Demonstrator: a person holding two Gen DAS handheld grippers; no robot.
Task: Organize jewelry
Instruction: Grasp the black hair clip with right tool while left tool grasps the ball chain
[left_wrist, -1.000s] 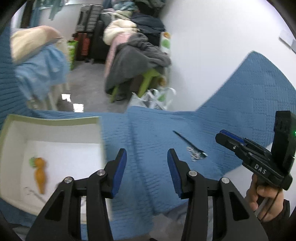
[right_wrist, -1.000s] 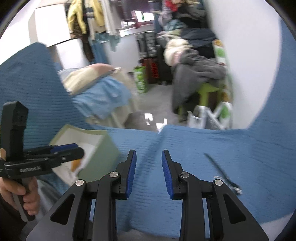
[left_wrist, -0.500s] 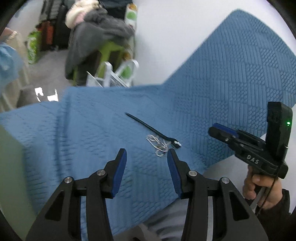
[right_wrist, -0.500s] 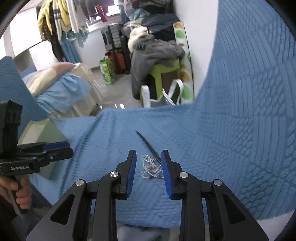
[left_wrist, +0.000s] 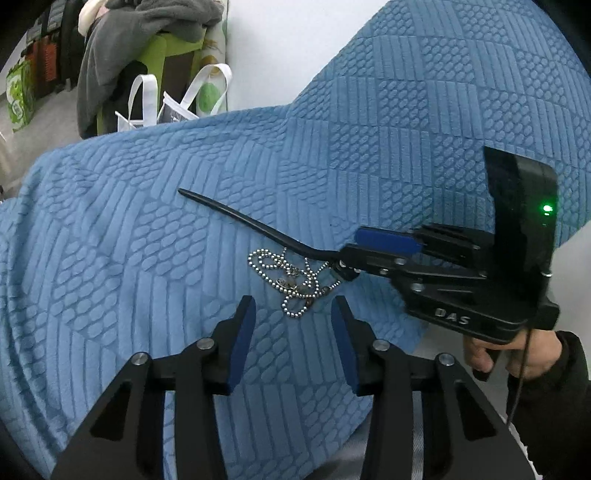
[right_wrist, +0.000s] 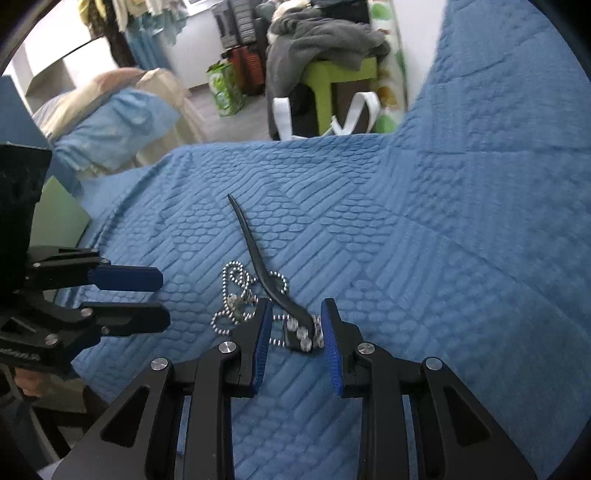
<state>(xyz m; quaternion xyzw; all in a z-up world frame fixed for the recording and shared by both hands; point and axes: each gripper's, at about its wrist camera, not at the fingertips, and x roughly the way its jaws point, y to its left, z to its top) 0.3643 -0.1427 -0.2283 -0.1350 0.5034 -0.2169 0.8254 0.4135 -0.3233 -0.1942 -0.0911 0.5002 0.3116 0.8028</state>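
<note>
The left gripper hovered over a blue quilted blanket embossed with blocks of ribs and oval pebbles. Its blue-padded black fingers stood apart with nothing between them, and the log's small drop showed the jaws closing slightly. Just beyond its tips, at twelve o'clock, lay a silver ball-chain necklace, tangled into loose loops with small metal charms. A thin, black, gently curved hair stick ran from ten o'clock of the chain toward three o'clock, its pointed end free on the blanket.

At three o'clock in the left view, the right gripper reached in, held by a hand in a dark sleeve. In the right wrist view the right gripper bracketed the stick's wider rhinestone-studded head; its ribbed blue pads stood on either side, a narrow gap showing at the left, so the jaws were apart and not yet pressing. Part of the chain lay just at ten o'clock of those tips, under the stick. The left gripper appeared at nine o'clock, near the chain.
</note>
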